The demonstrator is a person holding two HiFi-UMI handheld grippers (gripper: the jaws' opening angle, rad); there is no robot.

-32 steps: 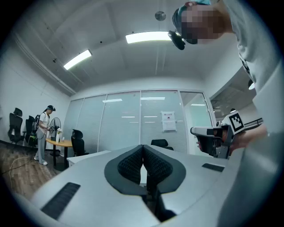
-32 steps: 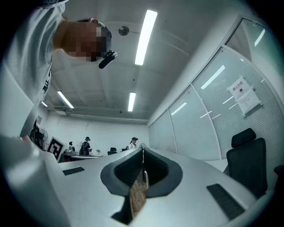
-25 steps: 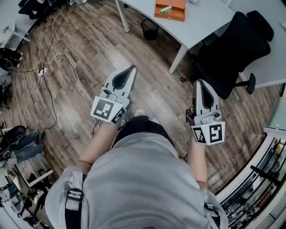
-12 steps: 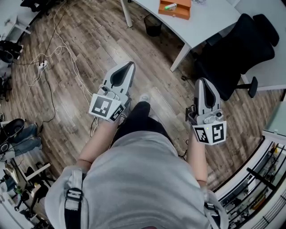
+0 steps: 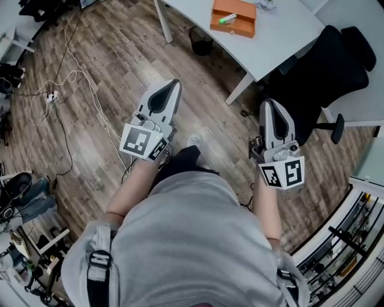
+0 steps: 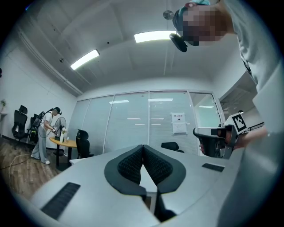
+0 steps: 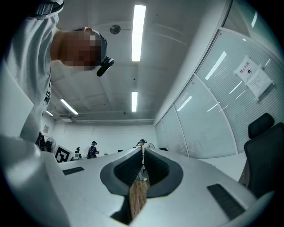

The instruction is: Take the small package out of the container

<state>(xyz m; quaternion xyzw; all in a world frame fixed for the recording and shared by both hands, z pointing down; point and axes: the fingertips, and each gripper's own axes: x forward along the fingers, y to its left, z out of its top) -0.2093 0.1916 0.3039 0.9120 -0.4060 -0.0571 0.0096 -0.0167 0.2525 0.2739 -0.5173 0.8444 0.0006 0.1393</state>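
Note:
An orange container (image 5: 233, 16) stands on a white table (image 5: 282, 30) at the top of the head view, with a small green item (image 5: 224, 19) lying in it. Both grippers are held out in front of the person's body, well short of the table. My left gripper (image 5: 175, 84) is shut with nothing between its pads, as the left gripper view (image 6: 142, 146) also shows. My right gripper (image 5: 266, 104) is likewise shut and empty (image 7: 142, 150). Both gripper views look level across the room, so neither shows the container.
A black office chair (image 5: 321, 66) stands right of the table, close to the right gripper. A black waste bin (image 5: 202, 41) sits under the table. White cables (image 5: 84, 90) trail over the wooden floor at left. Metal racks (image 5: 354, 240) line the lower right. People stand far off.
The person has stepped forward across the floor; the grippers have risen a little in the head view. Both grippers stay shut and empty.

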